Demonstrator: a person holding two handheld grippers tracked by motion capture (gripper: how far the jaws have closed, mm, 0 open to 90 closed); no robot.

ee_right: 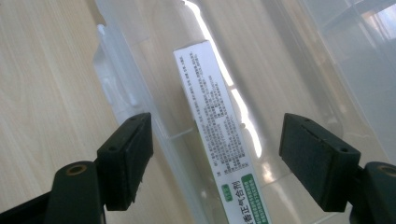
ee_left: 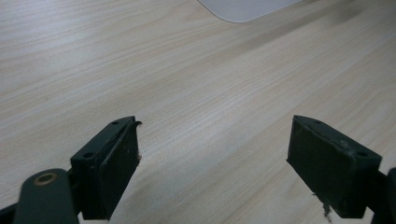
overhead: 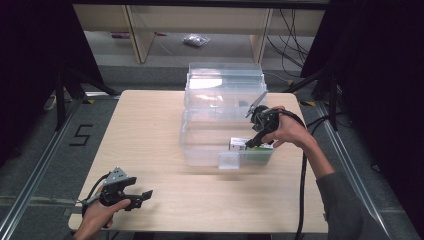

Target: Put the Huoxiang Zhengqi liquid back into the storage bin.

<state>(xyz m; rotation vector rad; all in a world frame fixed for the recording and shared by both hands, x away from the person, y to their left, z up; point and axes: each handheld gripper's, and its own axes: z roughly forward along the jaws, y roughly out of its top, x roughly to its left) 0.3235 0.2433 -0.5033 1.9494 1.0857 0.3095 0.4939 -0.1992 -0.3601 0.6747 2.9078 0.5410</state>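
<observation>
A white and green printed carton [ee_right: 219,135] lies inside a clear plastic box [overhead: 200,150] near its front right corner [overhead: 239,145]. My right gripper [overhead: 254,141] hangs over that corner of the box. In the right gripper view its jaws stand wide apart [ee_right: 217,158], with the carton below and between them and neither pad touching it. My left gripper [overhead: 142,196] rests low over the wooden table [overhead: 150,130] at the front left. Its jaws are open [ee_left: 212,165] with only bare wood between them.
The box's clear lid [overhead: 225,80] stands raised behind it. A small clear latch tab [overhead: 229,161] juts from the box's front wall. Black cables [overhead: 302,190] trail from the right gripper off the table's right side. Wooden shelving [overhead: 145,30] stands beyond the table.
</observation>
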